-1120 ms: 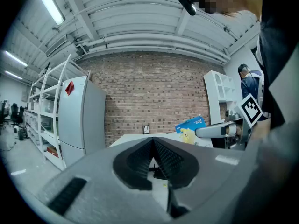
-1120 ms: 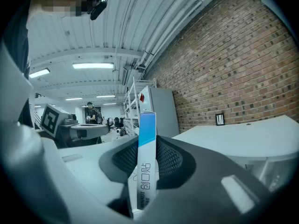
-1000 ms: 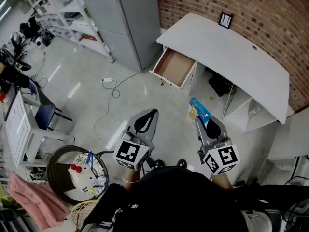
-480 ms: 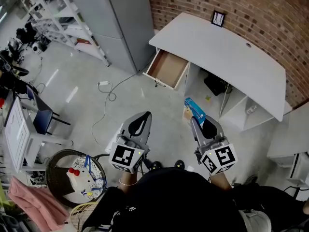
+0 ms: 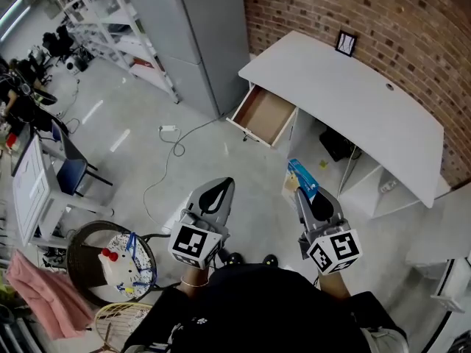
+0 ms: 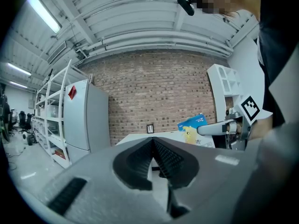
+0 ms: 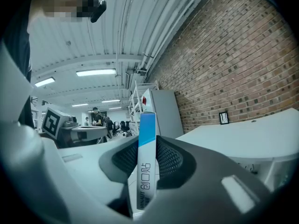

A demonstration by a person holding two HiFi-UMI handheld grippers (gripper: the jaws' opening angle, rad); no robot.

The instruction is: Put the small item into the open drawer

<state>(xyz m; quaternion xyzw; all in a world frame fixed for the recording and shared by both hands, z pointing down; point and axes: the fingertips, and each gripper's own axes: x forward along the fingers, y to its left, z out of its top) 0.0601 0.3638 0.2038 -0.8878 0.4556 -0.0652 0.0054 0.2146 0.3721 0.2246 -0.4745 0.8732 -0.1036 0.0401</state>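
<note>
Well short of the open drawer [image 5: 263, 115]: a blue-and-white box [image 5: 302, 176] in the right tool [image 5: 303, 197].
The jaws clamp the box upright above the floor, and the lettering on its narrow edge is unreadable. The left tool [image 5: 218, 191] is closed and empty, and the drawer hangs from the white table [image 5: 346, 98].

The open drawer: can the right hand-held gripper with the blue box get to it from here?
Not yet, probably: the open drawer sits well ahead of the right hand-held gripper clamped on the blue box. Only floor lies between, so walking closer should do.
</note>
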